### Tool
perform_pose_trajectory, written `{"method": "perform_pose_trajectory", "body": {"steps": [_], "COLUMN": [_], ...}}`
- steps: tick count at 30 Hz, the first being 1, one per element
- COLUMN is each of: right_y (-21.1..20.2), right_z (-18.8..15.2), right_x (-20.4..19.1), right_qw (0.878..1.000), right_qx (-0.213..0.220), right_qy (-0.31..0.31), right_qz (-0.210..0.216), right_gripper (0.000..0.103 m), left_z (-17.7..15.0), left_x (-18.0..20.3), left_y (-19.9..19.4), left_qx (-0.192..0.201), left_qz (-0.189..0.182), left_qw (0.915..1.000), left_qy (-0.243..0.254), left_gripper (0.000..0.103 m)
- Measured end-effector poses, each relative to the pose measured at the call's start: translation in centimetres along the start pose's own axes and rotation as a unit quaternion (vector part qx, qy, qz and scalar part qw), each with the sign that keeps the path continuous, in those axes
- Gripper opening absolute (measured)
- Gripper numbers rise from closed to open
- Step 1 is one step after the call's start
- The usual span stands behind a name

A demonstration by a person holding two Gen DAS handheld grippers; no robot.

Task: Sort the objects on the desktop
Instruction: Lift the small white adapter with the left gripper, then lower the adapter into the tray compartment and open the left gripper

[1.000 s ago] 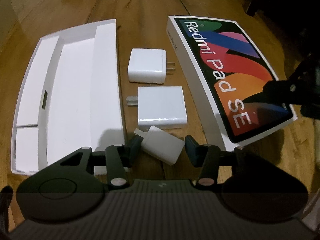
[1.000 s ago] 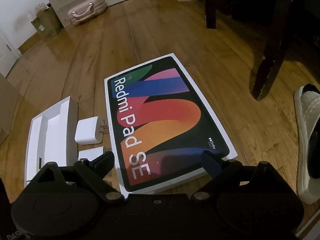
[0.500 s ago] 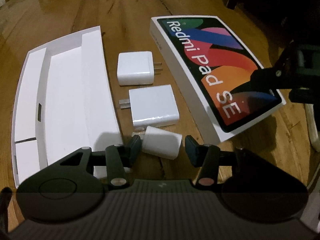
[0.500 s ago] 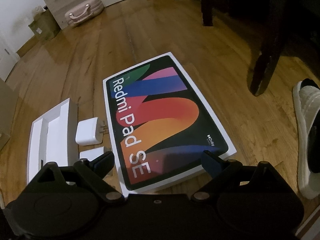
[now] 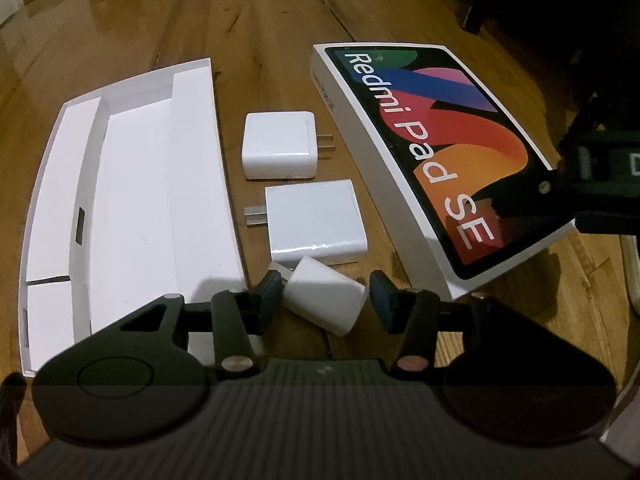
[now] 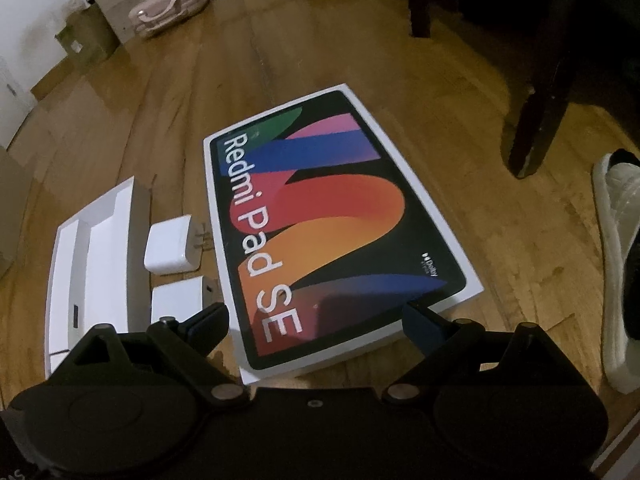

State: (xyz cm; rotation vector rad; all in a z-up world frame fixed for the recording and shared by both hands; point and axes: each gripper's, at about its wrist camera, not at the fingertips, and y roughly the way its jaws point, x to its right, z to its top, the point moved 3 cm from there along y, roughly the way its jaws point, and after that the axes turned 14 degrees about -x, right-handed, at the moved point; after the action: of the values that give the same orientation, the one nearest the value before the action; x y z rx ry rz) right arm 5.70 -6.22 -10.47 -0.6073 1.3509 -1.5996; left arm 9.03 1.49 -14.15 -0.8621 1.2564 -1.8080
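Three white chargers lie on the wooden floor between a white box tray (image 5: 132, 216) and the Redmi Pad SE box lid (image 5: 432, 148). The far charger (image 5: 280, 146) and the middle charger (image 5: 314, 222) lie flat. The small near charger (image 5: 326, 300) lies tilted between the fingers of my left gripper (image 5: 324, 300), which is open around it; a gap shows on the right side. My right gripper (image 6: 316, 320) is open over the near end of the lid (image 6: 320, 236), and shows in the left wrist view (image 5: 560, 196).
A dark furniture leg (image 6: 536, 112) stands right of the lid. A white slipper (image 6: 616, 264) lies at the far right. A pink case (image 6: 168, 12) and a cardboard box (image 6: 86, 36) sit by the far wall.
The left gripper's view shifted so the objects sit more to the right; the small charger stays between its open fingers. The right gripper stayed over the lid's near end.
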Motion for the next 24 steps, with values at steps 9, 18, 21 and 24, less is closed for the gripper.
{"method": "perform_pose_trajectory", "body": {"steps": [9, 18, 21, 24], "right_y": [0.2, -0.1, -0.2, -0.2], "right_z": [0.0, 0.1, 0.1, 0.1], "right_x": [-0.2, 0.1, 0.1, -0.2], "right_qw": [1.0, 1.0, 1.0, 1.0], "right_qx": [-0.003, 0.002, 0.002, 0.004], "right_qy": [-0.003, 0.003, 0.007, 0.009], "right_qz": [-0.001, 0.004, 0.012, 0.008], "right_gripper": [0.096, 0.096, 0.096, 0.096], "left_z": [-0.9, -1.3, -1.1, -0.9], "left_x": [0.0, -0.2, -1.1, -3.5], "left_y": [-0.6, -2.7, -4.2, -6.1], "left_qx": [-0.002, 0.013, 0.028, 0.063], "left_qz": [-0.012, -0.012, -0.003, -0.007], "left_qw": [0.9997, 0.9995, 0.9989, 0.9936], "left_qy": [-0.021, -0.025, -0.038, -0.094], "left_gripper": [0.047, 0.047, 0.047, 0.047]}}
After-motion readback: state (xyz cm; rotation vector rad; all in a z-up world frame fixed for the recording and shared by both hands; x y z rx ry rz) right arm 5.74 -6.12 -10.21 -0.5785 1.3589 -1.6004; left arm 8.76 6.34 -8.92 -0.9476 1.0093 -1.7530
